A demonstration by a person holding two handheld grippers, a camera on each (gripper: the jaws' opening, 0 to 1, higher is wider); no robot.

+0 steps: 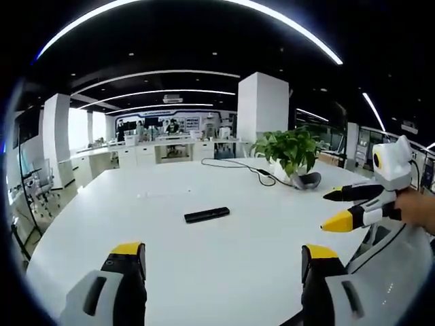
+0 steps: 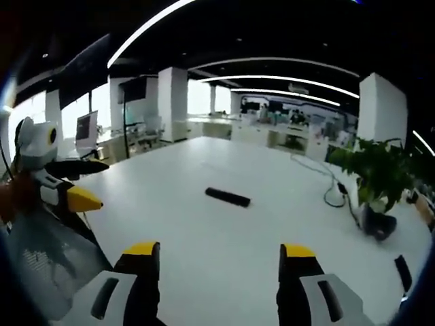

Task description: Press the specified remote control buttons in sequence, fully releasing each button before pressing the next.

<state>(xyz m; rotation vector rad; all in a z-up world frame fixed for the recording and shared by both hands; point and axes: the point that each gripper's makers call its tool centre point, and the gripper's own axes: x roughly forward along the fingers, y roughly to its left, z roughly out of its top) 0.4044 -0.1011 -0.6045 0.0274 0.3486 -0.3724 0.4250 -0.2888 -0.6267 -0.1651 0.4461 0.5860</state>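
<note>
In your left gripper view, the slim black rectangular remote control (image 1: 206,214) lies flat on the white worktop (image 1: 204,265) at 12 o'clock from your left gripper (image 1: 224,261), well apart from it; its fingers (image 1: 126,261) stand spread, holding nothing. Your right gripper (image 1: 346,207) enters at 3 o'clock, its yellow-tipped fingers parted, near the leafy green potted plant (image 1: 289,151).

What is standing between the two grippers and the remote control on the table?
Nothing visible. The remote control lies alone on bare white table ahead of the open left gripper and right gripper. The plant stands behind it.
</note>
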